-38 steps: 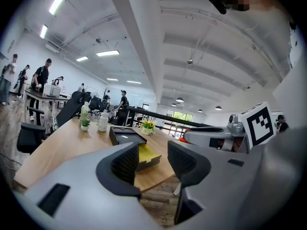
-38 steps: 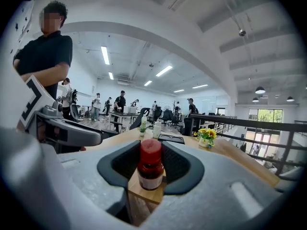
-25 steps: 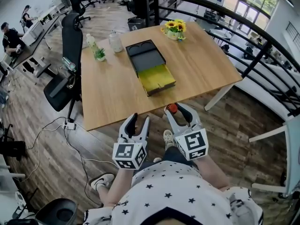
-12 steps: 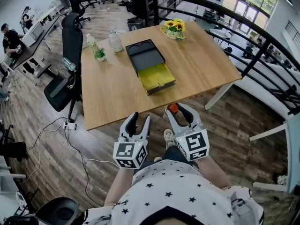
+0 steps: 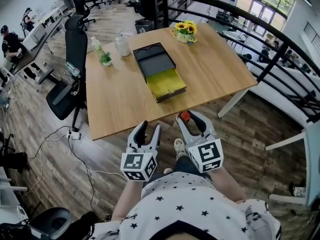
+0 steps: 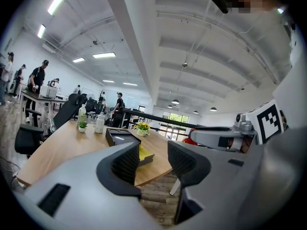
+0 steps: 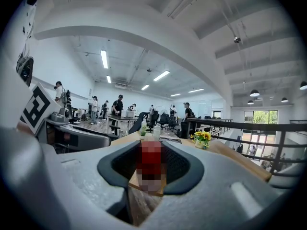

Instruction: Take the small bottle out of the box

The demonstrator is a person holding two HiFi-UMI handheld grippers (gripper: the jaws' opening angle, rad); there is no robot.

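Sitting pinched between the pads of the right gripper [image 5: 190, 117], the small bottle [image 5: 184, 116] shows its red cap just above the jaws. It is already out of the box [image 5: 156, 61] and well clear of the table [image 5: 220, 69]. The right gripper view shows it upright in the middle of the jaws, both pads against its sides. The left gripper [image 5: 150, 126] hangs beside it with jaws apart and nothing between them; only the table edge and floor show through the gap.

Very little has changed over the last second. Both grippers sit where they were, side by side in front of the person's body, and the grip on the bottle looks the same. The box also lies as before near the middle of the table, with its yellow drawer [image 5: 166, 83] pulled out toward the person. The sunflower pot [image 5: 185, 31] stands at the far edge.

With the bottle held off the table and nothing moving, the removal looks finished, and this reads as a closing pause.
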